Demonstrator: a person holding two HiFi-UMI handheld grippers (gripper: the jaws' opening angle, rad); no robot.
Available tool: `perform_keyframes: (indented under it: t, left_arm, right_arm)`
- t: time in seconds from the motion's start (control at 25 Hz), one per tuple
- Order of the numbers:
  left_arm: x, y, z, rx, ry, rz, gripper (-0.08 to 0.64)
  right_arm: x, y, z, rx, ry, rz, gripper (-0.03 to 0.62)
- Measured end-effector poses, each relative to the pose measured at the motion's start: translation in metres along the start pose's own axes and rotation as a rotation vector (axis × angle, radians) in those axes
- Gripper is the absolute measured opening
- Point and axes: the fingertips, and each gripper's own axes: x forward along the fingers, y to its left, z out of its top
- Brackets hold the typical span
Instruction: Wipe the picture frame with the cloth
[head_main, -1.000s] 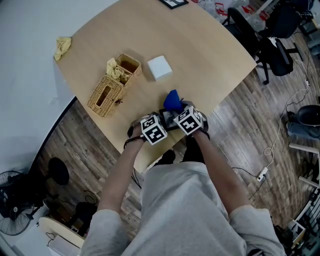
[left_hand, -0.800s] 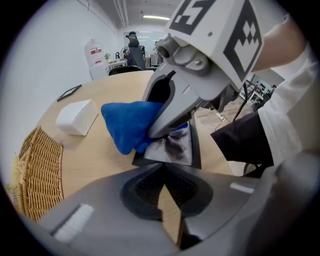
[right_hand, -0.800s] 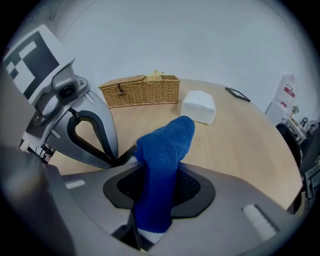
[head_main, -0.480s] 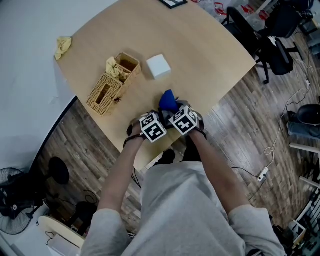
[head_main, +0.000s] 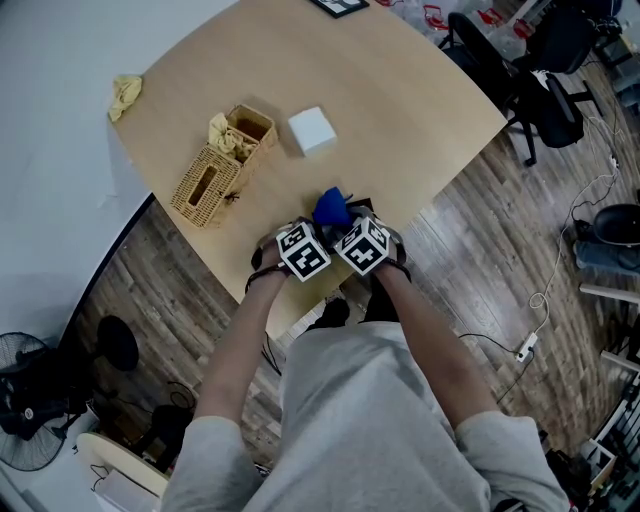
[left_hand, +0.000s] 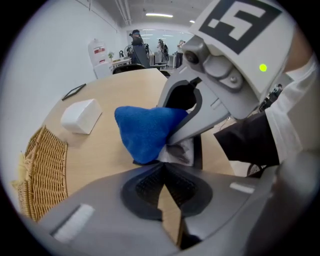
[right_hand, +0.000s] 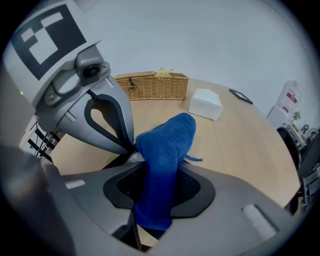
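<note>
Now my R gripper (right_hand: 159, 175) is clamped on the blue cloth (right_hand: 167, 145): soft, light. L gripper (left_hand: 163, 172) is closed, tips at the picture frame (left_hand: 182, 151) just ahead, under the cloth. It's stiff, prob. fragile, so hold it by the edge.

Pale wooden table (head_main: 400, 90), plank floor (head_main: 500, 290) — black chairs (head_main: 545, 75) beyond.

The cloth (right_hand: 165, 150) stands between the jaws of the right gripper (right_hand: 157, 186), resting on the picture frame (left_hand: 184, 150) at the jaw tips of the left gripper (left_hand: 162, 172); ahead lies a box (head_main: 311, 130); ahead and leftward, a wicker basket (head_main: 205, 185); all on the table (head_main: 400, 90).
</note>
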Motion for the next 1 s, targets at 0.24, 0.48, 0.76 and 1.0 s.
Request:
perform_keyframes:
  t: [0.24, 0.48, 0.76, 1.0]
  left_arm:
    - [0.002, 0.001, -0.001, 0.028, 0.026, 0.035, 0.052]
    - [0.001, 0.001, 0.0, 0.028, 0.034, 0.044, 0.052]
    - [0.002, 0.001, -0.001, 0.047, 0.042, 0.062, 0.052]
    - [0.0, 0.0, -0.001, 0.032, 0.039, 0.049, 0.052]
  right_arm:
    - [-0.005, 0.008, -0.008, 0.0, 0.01, 0.02, 0.13]
    - [-0.012, 0.017, -0.017, -0.003, 0.024, 0.036, 0.13]
    - [-0.017, 0.025, -0.023, 0.0, 0.01, 0.012, 0.13]
    - [-0.026, 0.034, -0.03, -0.014, 0.006, 0.021, 0.13]
